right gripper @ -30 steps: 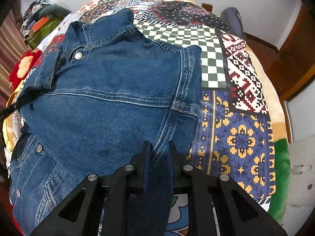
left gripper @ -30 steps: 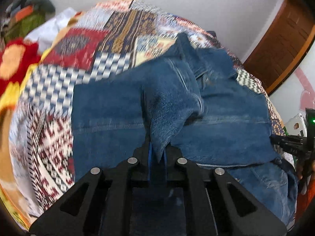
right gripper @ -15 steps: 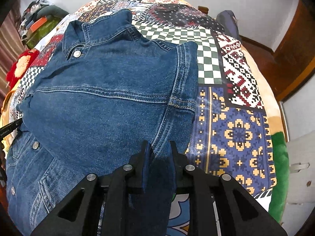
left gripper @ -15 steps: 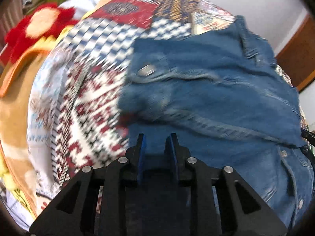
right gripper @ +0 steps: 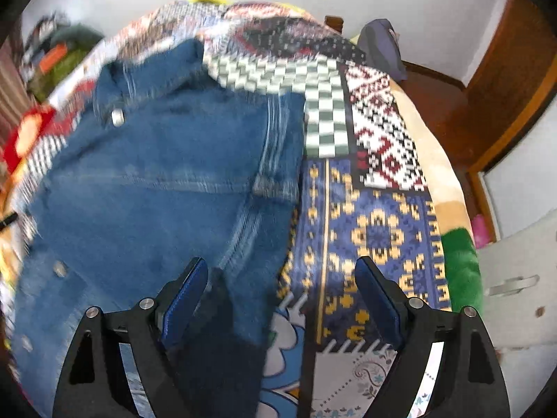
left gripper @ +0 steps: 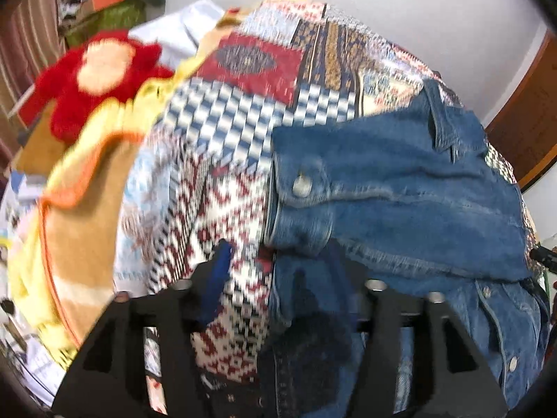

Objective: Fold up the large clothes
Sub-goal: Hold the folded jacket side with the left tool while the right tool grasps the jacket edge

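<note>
A blue denim jacket lies on the patchwork bed cover, with one sleeve folded across it and its buttoned cuff pointing left. My left gripper hovers at the jacket's left edge. Its jaws are opening, and loose denim lies beside the right finger with no pad pressing on it. In the right wrist view the jacket fills the left half. My right gripper is above its right side seam, jaws opening wide. A dark denim fold sits beside the left pad, unheld.
A red plush toy and a yellow-orange blanket lie left of the cover. Piled clothes sit at the back left. A wooden door and a white cabinet stand to the right, with a green cloth at the bed's edge.
Both grippers were shut on denim and have opened, letting it go. The left gripper swung leftwards, and the sleeve it carried lies across the jacket. The right gripper hardly moved.
</note>
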`<state>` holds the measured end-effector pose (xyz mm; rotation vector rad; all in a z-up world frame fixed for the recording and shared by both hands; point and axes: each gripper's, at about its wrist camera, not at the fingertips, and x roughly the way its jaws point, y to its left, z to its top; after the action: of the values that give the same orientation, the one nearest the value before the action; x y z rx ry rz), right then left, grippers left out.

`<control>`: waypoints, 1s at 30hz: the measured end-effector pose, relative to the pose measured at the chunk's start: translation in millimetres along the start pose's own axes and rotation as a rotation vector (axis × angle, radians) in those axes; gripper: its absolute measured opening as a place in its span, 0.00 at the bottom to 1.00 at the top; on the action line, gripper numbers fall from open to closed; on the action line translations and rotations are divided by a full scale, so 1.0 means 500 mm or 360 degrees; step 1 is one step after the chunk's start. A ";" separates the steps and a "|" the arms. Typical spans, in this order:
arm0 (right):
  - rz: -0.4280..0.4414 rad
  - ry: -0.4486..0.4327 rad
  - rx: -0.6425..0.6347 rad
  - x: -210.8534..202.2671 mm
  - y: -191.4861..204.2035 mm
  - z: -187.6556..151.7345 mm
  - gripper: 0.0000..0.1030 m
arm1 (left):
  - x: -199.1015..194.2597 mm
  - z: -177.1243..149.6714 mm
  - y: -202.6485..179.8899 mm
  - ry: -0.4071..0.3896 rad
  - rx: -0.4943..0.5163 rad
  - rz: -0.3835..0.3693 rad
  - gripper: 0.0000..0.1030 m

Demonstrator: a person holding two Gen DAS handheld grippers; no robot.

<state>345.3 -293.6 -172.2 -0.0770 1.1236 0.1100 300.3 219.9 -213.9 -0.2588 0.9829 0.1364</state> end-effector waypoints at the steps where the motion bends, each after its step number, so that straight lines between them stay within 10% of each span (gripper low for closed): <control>1: 0.0032 -0.0010 0.0023 -0.005 -0.003 0.009 0.83 | -0.003 0.016 -0.006 -0.0021 0.0015 0.0008 0.69; 5: 0.0145 -0.0053 0.0072 -0.021 -0.004 0.055 0.83 | 0.006 0.066 -0.015 -0.0054 0.0033 0.0026 0.89; 19: 0.0198 0.0022 0.0137 0.100 -0.038 0.178 0.83 | 0.213 0.177 0.066 0.0303 -0.0354 -0.0275 0.89; 24: 0.0283 0.0083 0.0249 0.157 -0.063 0.185 0.68 | 0.276 0.186 0.079 0.0373 -0.0458 -0.0437 0.88; 27: 0.0337 0.0042 0.0279 0.169 -0.068 0.192 0.51 | 0.277 0.191 0.090 0.0308 -0.0570 -0.0494 0.80; 30: 0.0418 0.0042 0.0319 0.183 -0.069 0.204 0.30 | 0.287 0.194 0.090 0.0315 -0.0587 -0.0479 0.47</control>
<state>480.1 -311.5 -210.8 0.2497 1.1617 0.2302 446.9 289.7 -289.6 -0.7660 1.0997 0.0155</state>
